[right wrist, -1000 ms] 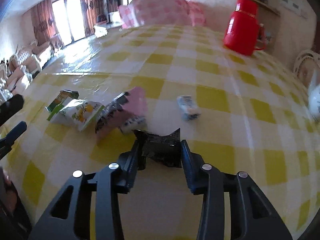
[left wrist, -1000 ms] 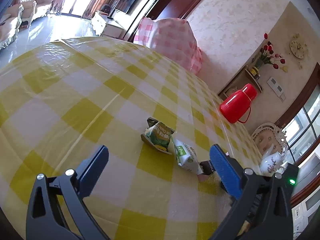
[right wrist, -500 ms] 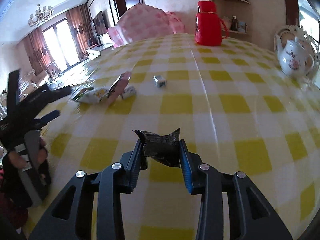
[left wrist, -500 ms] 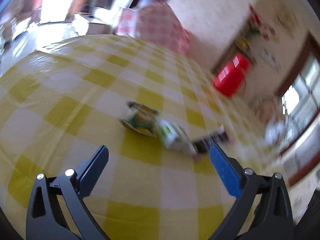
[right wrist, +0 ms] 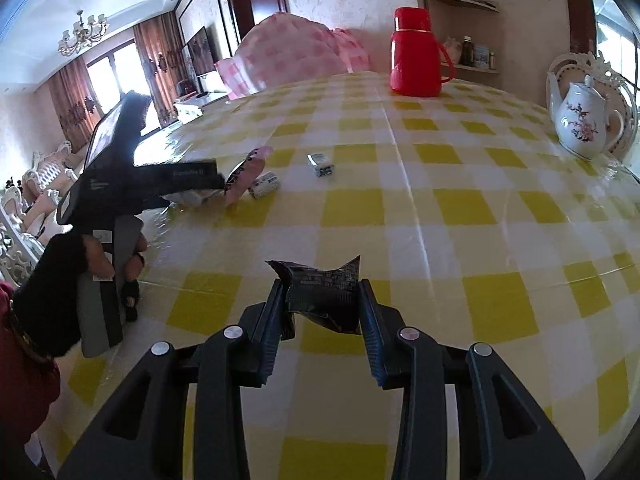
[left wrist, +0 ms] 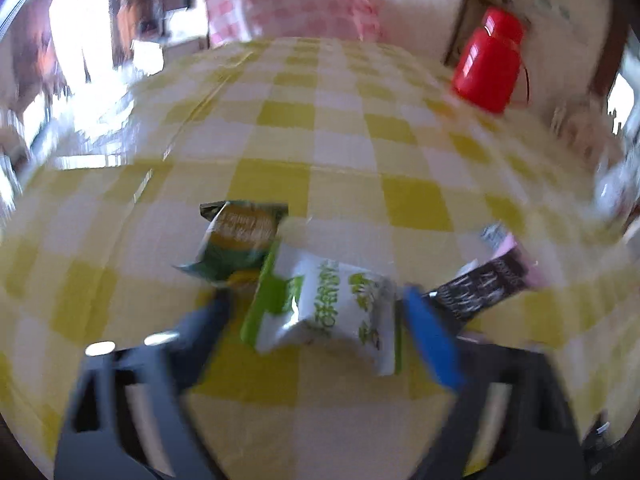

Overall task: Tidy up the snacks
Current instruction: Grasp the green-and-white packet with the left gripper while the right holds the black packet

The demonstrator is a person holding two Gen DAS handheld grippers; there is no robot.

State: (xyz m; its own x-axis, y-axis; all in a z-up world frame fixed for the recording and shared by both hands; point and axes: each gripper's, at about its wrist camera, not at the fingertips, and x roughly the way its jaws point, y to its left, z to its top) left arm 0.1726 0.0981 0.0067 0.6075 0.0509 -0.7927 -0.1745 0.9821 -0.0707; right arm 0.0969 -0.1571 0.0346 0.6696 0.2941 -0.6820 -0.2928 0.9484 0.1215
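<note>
The right gripper (right wrist: 324,300) fills the bottom centre of its own view, angled downward, jaws clamped on a dark snack wrapper (right wrist: 322,294) whose corners stick up above the pads. The left gripper (left wrist: 316,312), low in its blurred view, has just been closing its jaws around a white-and-green snack packet (left wrist: 328,304); whether the pads already press on it is hard to tell. At the left edge of the right view, a black-gloved hand (right wrist: 64,280) grips that tool's handle.

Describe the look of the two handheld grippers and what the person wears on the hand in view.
Both grippers, left gripper and right gripper, have black open-frame fingers with silver pivot screws and blue ribbed pads. The left one has a grey handle. The hand wears a black fingerless glove, above a dark red sleeve.
</note>
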